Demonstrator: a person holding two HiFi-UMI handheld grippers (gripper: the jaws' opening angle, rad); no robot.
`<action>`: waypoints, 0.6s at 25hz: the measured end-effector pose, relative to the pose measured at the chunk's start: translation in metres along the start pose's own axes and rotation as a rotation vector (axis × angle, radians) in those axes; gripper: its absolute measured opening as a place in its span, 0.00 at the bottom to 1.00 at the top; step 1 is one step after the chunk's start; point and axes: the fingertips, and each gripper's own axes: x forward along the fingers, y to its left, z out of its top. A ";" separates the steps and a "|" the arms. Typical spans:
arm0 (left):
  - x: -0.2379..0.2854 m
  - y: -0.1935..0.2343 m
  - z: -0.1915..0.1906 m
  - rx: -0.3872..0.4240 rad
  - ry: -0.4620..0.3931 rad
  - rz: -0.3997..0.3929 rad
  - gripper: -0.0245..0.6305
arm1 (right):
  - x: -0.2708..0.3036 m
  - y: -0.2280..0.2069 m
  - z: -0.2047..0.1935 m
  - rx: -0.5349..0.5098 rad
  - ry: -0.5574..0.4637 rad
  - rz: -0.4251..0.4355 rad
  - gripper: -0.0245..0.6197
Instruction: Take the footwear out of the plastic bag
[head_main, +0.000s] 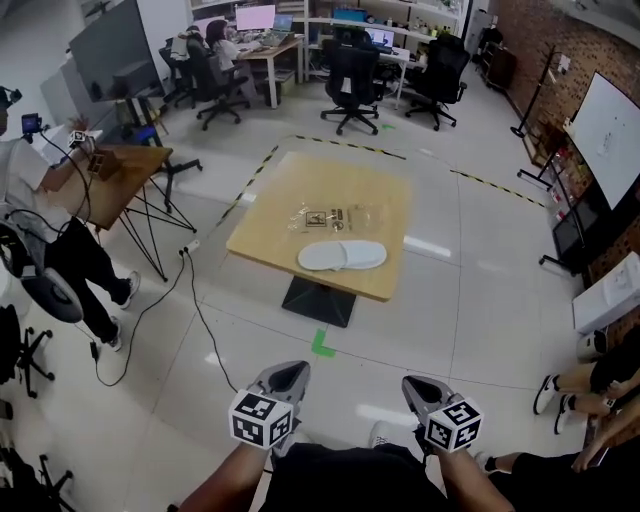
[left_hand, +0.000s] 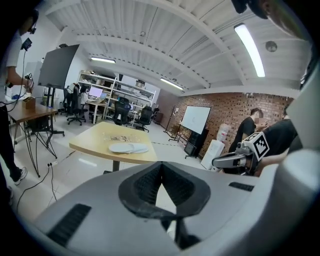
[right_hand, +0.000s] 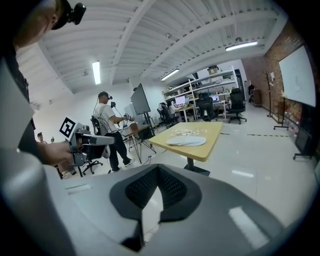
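Note:
A pair of white slippers (head_main: 342, 255) lies side by side near the front edge of the light wooden table (head_main: 270, 225). Just behind them a flat clear plastic bag (head_main: 335, 216) with a printed label rests on the tabletop. Both grippers hang low over the floor, well short of the table. My left gripper (head_main: 285, 378) is shut with nothing in it, and so is my right gripper (head_main: 420, 388). In the left gripper view the slippers (left_hand: 128, 147) show far ahead beyond the shut jaws (left_hand: 161, 172). The right gripper view shows the slippers (right_hand: 186, 141) far past its shut jaws (right_hand: 158, 175).
A black cable (head_main: 200, 310) runs across the tiled floor left of the table, and a green tape mark (head_main: 322, 346) lies in front of its base. A person (head_main: 60, 235) stands by a folding desk (head_main: 130, 165) at the left. Other people's legs (head_main: 590, 385) show at the right.

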 end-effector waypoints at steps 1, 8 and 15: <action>0.001 -0.001 0.001 -0.005 -0.007 0.014 0.05 | 0.000 -0.002 0.000 -0.002 0.006 0.009 0.04; 0.009 -0.027 0.017 -0.004 -0.072 0.015 0.05 | -0.002 -0.009 0.009 0.003 -0.001 0.057 0.04; 0.011 -0.034 0.004 0.002 -0.046 0.053 0.05 | -0.008 -0.012 0.007 -0.003 -0.028 0.083 0.04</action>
